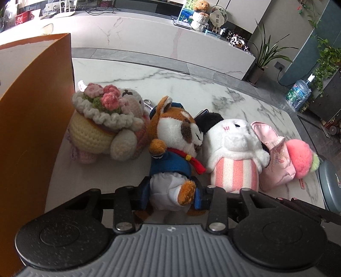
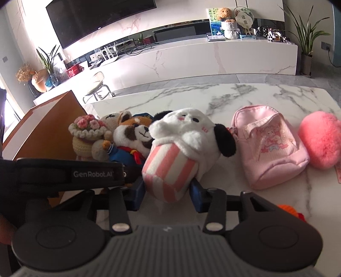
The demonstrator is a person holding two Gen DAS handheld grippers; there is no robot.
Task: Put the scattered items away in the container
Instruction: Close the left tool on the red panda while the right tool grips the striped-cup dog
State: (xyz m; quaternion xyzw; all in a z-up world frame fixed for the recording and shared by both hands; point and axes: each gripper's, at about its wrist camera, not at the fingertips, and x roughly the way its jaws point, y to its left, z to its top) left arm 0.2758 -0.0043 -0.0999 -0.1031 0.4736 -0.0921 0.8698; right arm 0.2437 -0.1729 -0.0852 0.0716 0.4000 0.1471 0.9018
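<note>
Left tool [image 1: 172, 195] pinches fuzzy fox plush [image 1: 172, 153]; right tool [image 2: 168, 192] pinches striped plush [image 2: 181, 153].

You're working in a home living room: beyond the right gripper [image 2: 168, 191], a wall-mounted television [image 2: 100, 19] hangs above a long marble media console [image 2: 191, 57], with potted plants [image 2: 307, 40] at its ends and a teddy bear [image 2: 224, 13] on top.

Each hand-held gripper, left [image 1: 172, 192] and right [image 2: 168, 191], is showing black linkage arms, silver screws, blue fingers [image 2: 197, 197] and a ribbed grey body. A black strap [image 2: 64, 173] is reading "GenRobot.AI" in the right wrist view.
</note>
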